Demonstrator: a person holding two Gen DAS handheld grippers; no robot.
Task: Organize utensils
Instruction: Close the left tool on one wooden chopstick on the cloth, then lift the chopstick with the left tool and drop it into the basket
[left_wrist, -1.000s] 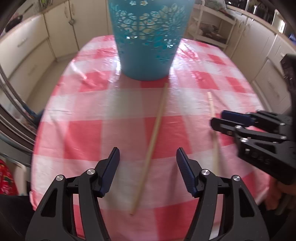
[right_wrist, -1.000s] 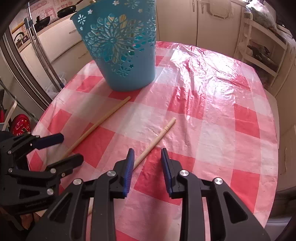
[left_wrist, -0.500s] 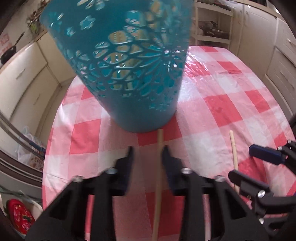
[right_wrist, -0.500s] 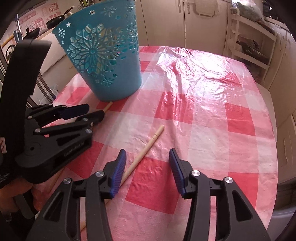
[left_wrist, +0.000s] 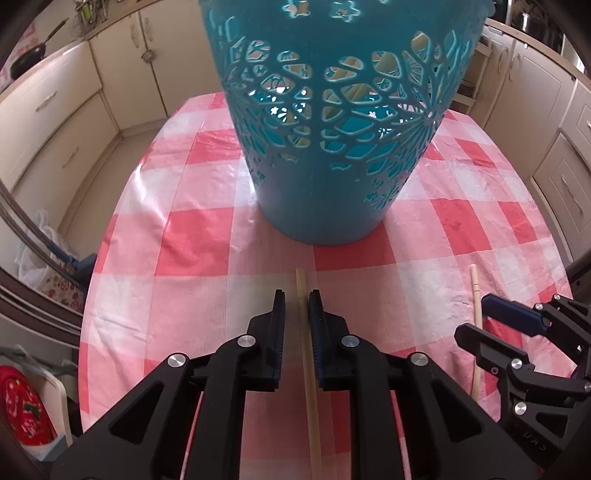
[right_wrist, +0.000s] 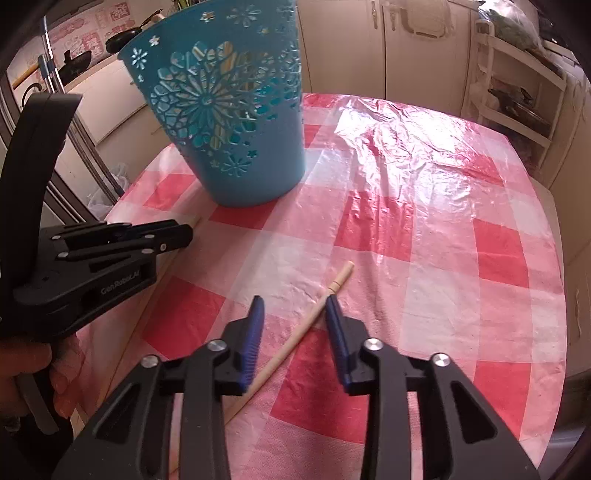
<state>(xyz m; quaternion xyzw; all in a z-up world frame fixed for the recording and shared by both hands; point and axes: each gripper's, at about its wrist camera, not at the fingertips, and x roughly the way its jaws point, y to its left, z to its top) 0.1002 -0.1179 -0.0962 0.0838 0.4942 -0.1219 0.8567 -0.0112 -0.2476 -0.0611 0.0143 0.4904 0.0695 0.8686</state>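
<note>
Two chopsticks on worktop (right_wrist: 424, 236) | left claw (left_wrist: 297, 306) pinching chopstick (left_wrist: 308, 369) at 6 o'clock of blue basket (left_wrist: 332, 147) | right claw (right_wrist: 293, 314) just closing, spread around second chopstick (right_wrist: 295, 339), not pinching

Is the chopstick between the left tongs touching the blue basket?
Apart. The left wrist view shows the chopstick tip ending short of the blue basket, with a strip of tablecloth between them.

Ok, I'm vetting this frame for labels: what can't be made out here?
- Left wrist: basket rim cut off by top edge; contents only glimpsed through cut-outs.
- Left wrist: left gripper jaws have just been closing around a chopstick; pad contact unclear.
- Right wrist: that chopstick mostly hidden behind left gripper.
</note>
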